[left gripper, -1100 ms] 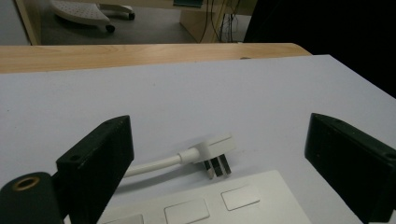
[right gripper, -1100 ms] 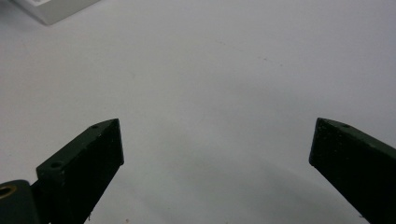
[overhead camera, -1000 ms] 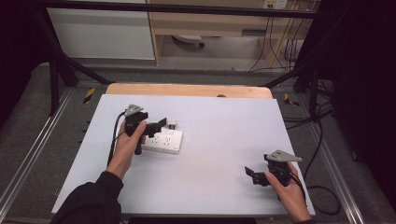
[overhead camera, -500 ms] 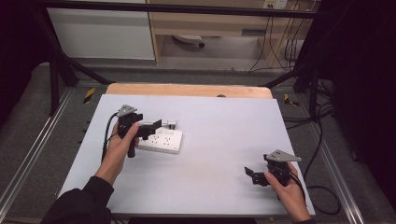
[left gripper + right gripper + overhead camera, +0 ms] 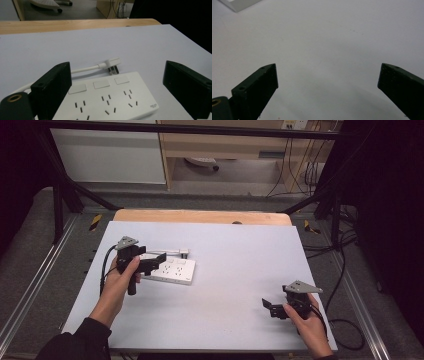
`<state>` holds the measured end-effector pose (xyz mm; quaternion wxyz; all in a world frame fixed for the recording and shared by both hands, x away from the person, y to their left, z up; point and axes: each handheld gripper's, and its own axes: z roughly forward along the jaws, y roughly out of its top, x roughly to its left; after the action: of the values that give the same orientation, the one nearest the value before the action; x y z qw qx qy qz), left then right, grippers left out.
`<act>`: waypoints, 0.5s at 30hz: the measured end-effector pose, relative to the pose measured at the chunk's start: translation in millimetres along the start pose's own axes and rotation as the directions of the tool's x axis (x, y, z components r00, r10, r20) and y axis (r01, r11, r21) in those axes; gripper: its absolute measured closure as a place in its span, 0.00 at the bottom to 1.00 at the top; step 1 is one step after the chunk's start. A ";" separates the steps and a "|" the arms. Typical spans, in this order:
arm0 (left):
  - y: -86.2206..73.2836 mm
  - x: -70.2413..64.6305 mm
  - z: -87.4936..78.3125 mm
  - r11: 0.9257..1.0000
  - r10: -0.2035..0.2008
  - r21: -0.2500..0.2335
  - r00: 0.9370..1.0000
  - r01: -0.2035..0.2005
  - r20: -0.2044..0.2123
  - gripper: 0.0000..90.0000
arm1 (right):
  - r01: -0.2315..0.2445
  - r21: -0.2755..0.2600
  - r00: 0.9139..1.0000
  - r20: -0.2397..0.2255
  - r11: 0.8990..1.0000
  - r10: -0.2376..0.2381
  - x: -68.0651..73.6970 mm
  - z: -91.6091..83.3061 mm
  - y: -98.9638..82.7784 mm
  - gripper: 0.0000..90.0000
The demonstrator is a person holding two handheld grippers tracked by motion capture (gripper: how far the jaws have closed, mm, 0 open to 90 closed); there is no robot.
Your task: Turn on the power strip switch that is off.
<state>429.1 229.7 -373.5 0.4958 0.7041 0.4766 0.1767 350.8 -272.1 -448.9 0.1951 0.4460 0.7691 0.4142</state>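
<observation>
We see a white power strip [image 5: 172, 271] lying flat on the pale grey table [image 5: 240, 250], in its left half and roughly midway between the near and far edges. Through the left gripper view the power strip [image 5: 107, 97] shows three rocker switches in a row along its far side and, beneath each, a group of slotted sockets; small grey lettering sits at one corner (too small for us to read). A white cable [image 5: 85, 68] curls out from behind the strip and ends in a white plug [image 5: 112, 64], which lies on the table just beyond the strip's far edge, prongs pointing down toward it.

Our left gripper [image 5: 150, 262] hangs over the strip's left end, its jaws spread wide and empty; in its own view the left gripper [image 5: 120, 90] frames the strip between the two black jaws without touching it. Our right gripper [image 5: 272, 307] rests near the table's front right corner, well apart from the strip, and its jaws too stand released with nothing between them, bare table showing in the gap [image 5: 327, 82].

To the right of the strip the table lies open all the way to its right edge. A wooden board [image 5: 200, 216] runs along the far edge, and metal rails [image 5: 35, 285] flank both sides.
</observation>
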 end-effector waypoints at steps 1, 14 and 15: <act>-1.4 0.2 -2.7 1.000 0.003 -0.001 1.000 -0.003 -0.002 0.09 | -0.001 0.001 1.000 0.000 1.000 0.001 0.1 0.1 0.0 0.04; -18.4 -1.6 -42.0 0.999 0.001 -0.049 1.000 -0.002 -0.025 0.10 | 0.001 0.006 1.000 -0.001 1.000 -0.001 1.2 1.2 -0.2 0.04; -19.3 -1.2 -45.4 0.999 0.004 -0.052 0.999 -0.005 -0.032 0.10 | 0.001 0.005 1.000 -0.001 1.000 -0.001 1.3 1.2 -0.1 0.04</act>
<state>386.1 253.7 -369.7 0.5058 0.6892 0.4781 0.2014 350.9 -270.5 -449.6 0.1936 0.4460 0.7705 0.4123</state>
